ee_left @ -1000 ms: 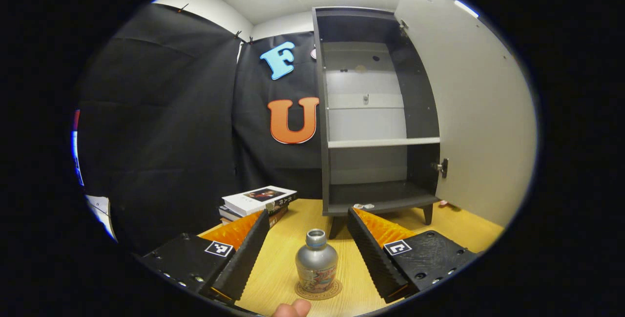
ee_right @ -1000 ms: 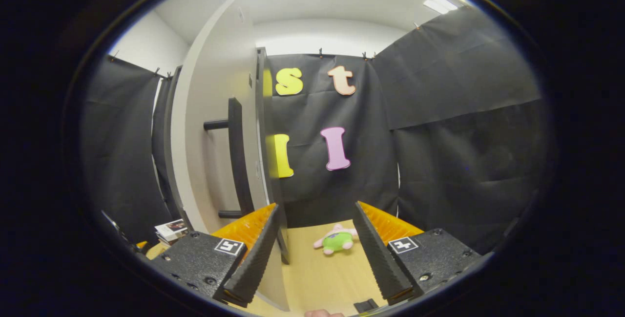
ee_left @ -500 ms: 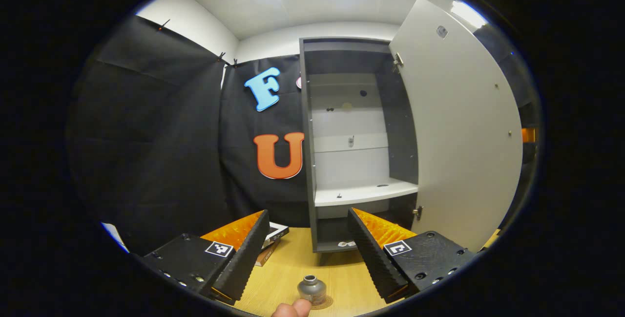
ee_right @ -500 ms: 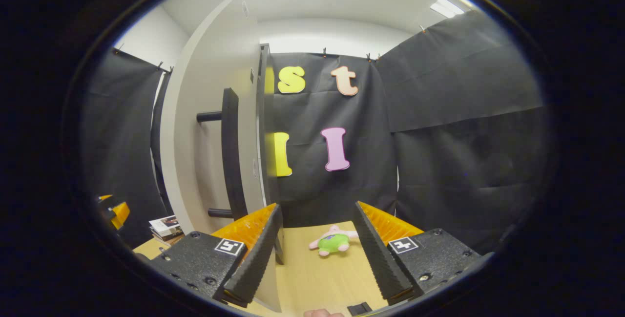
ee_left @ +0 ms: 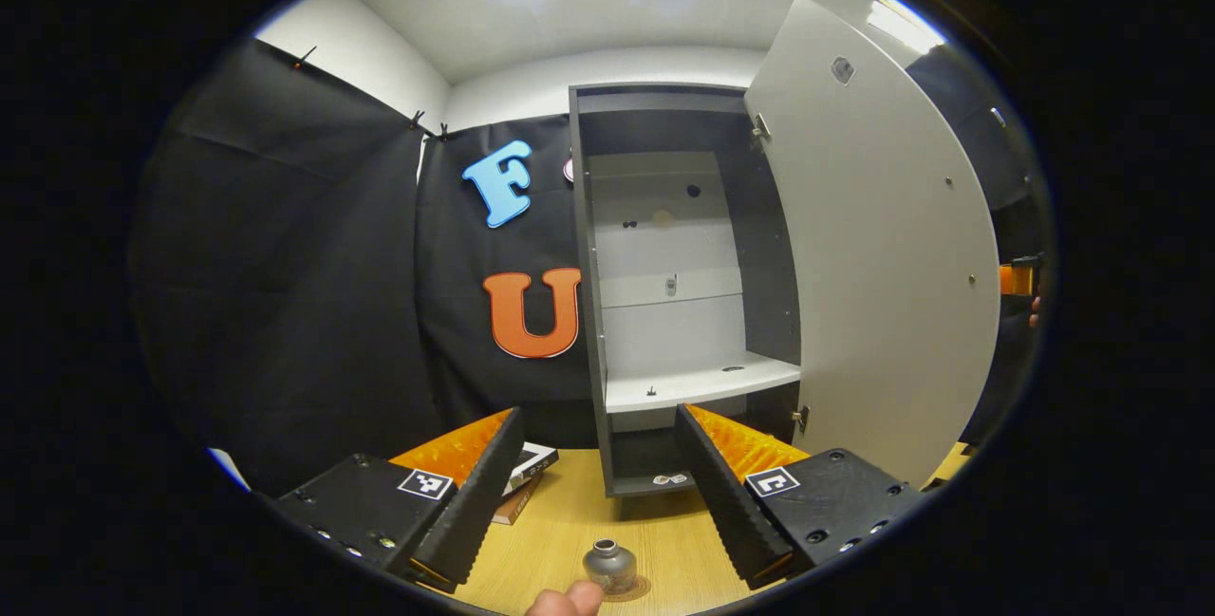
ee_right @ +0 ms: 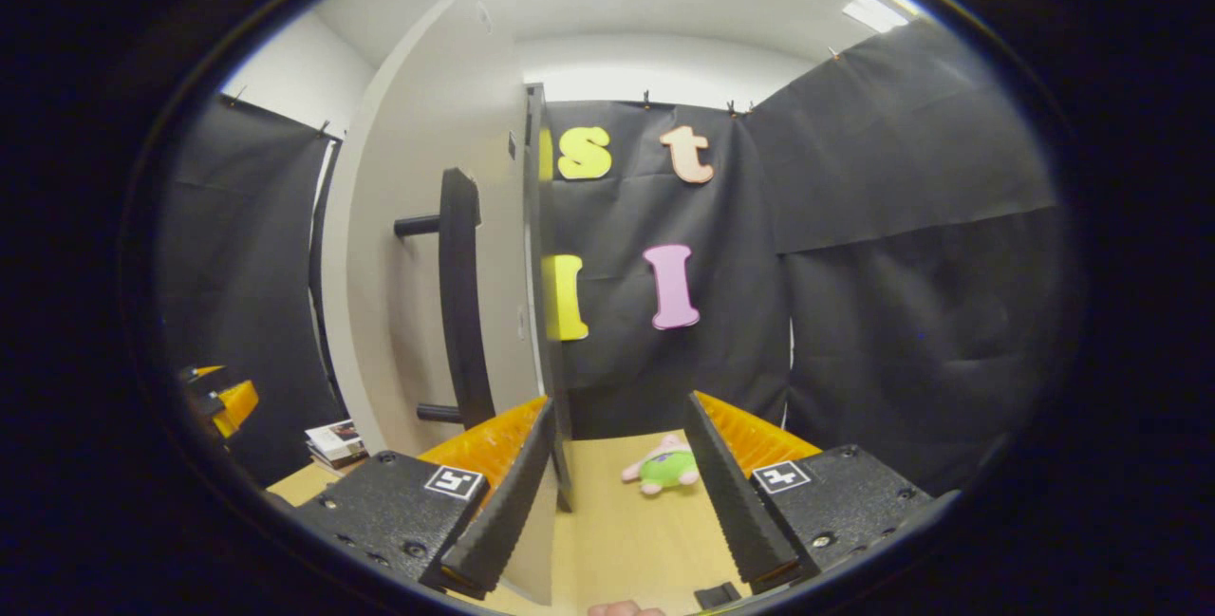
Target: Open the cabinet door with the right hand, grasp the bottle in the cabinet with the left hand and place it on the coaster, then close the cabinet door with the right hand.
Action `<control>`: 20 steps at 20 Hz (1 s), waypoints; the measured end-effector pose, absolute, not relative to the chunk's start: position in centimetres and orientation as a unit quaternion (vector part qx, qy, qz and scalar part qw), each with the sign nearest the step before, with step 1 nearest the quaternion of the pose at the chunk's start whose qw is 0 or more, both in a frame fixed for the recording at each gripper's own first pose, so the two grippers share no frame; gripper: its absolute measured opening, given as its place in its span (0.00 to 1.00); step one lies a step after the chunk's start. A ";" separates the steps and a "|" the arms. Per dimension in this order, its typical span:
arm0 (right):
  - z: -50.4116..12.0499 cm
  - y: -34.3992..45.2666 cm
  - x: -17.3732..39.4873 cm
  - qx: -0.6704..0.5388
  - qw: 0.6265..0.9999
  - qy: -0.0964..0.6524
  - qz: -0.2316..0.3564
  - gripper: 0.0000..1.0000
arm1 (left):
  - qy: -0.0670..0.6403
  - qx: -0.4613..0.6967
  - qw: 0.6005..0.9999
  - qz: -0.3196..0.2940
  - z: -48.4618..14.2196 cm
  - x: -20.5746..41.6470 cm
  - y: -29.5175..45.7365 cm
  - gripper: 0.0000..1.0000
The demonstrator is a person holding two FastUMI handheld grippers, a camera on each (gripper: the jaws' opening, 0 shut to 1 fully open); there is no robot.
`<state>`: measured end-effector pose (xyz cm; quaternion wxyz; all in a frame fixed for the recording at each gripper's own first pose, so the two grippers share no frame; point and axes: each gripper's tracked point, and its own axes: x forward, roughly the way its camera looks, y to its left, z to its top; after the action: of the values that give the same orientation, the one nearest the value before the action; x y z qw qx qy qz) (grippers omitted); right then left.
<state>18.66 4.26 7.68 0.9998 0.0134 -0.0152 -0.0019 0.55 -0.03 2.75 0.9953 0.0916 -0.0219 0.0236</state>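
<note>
Hovering with fingers spread and empty, the left gripper (ee_left: 600,488) hangs above the bottle (ee_left: 609,565), which stands on the coaster (ee_left: 634,588) on the wooden table (ee_left: 570,521). Beyond stand books (ee_left: 528,464) and the cabinet (ee_left: 679,284). The right gripper (ee_right: 617,488), also spread, straddles the door's (ee_right: 427,246) edge; its handle (ee_right: 462,298) is left, a plush toy (ee_right: 664,467) beyond. No writing is legible.

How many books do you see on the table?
2 at least, in one stack: the top book lies on a lower book, left of the cabinet, partly behind the left gripper. More may be hidden.
</note>
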 end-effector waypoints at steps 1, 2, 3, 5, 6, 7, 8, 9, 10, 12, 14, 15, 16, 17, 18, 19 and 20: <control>7.6 5.4 18.6 0.017 1.000 -0.014 0.012 0.89 | -0.020 0.086 0.996 0.020 2.6 0.4 -0.1 0.96; 7.3 6.8 18.6 0.021 0.999 -0.011 0.030 0.89 | -0.021 0.080 0.996 0.017 2.6 0.4 -0.1 0.96; 7.1 8.4 18.8 0.026 0.998 -0.008 0.050 0.89 | -0.020 0.077 0.997 0.016 2.6 0.4 0.0 0.96; 6.8 11.7 19.0 0.032 0.996 -0.004 0.088 0.89 | -0.020 0.073 0.997 0.019 2.6 0.1 0.6 0.96; 6.7 12.8 19.1 0.031 0.995 -0.003 0.099 0.89 | -0.020 0.071 0.997 0.022 2.5 0.0 1.0 0.96; 6.7 13.8 19.5 0.029 0.994 -0.003 0.105 0.89 | -0.018 0.068 0.997 0.025 2.4 -0.2 1.4 0.96; 6.7 14.9 19.8 0.024 0.994 -0.002 0.110 0.89 | -0.016 0.065 0.997 0.027 2.3 -0.3 1.8 0.96; 6.7 16.0 20.1 0.018 0.993 -0.002 0.114 0.89 | -0.016 0.063 0.997 0.031 2.3 -0.6 2.3 0.96; 6.8 16.9 20.4 0.012 0.993 -0.005 0.119 0.88 | -0.016 0.061 0.997 0.036 2.3 -0.8 2.7 0.96; 6.5 19.4 21.2 0.004 0.991 -0.006 0.135 0.89 | -0.015 0.057 0.997 0.041 2.2 -1.1 3.3 0.96; 6.4 21.8 22.4 0.004 0.988 -0.006 0.154 0.89 | -0.015 0.058 0.997 0.045 2.2 -1.3 3.9 0.96; 6.3 23.1 23.2 0.005 0.986 -0.006 0.166 0.89 | -0.014 0.058 0.997 0.048 2.0 -1.4 4.2 0.96; 6.2 24.6 23.8 0.006 0.984 -0.004 0.178 0.89 | -0.013 0.056 0.997 0.051 1.8 -1.4 4.5 0.96; 6.0 26.0 24.9 0.010 0.983 -0.001 0.185 0.89 | -0.012 0.053 0.997 0.053 1.6 -1.4 4.8 0.96; 5.7 27.2 25.6 0.016 0.982 0.001 0.190 0.89 | -0.011 0.051 0.997 0.055 1.4 -1.4 5.0 0.96; 5.6 28.4 26.6 0.020 0.981 0.001 0.195 0.89 | -0.011 0.049 0.997 0.060 1.4 -1.5 5.4 0.96; 5.6 29.4 27.6 0.018 0.980 0.001 0.196 0.90 | -0.011 0.048 0.997 0.064 1.4 -1.6 5.8 0.96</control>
<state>27.58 29.37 5.55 0.9804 0.0185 0.0007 0.1963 -1.57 5.80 1.44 0.9967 0.0479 -0.0109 0.0639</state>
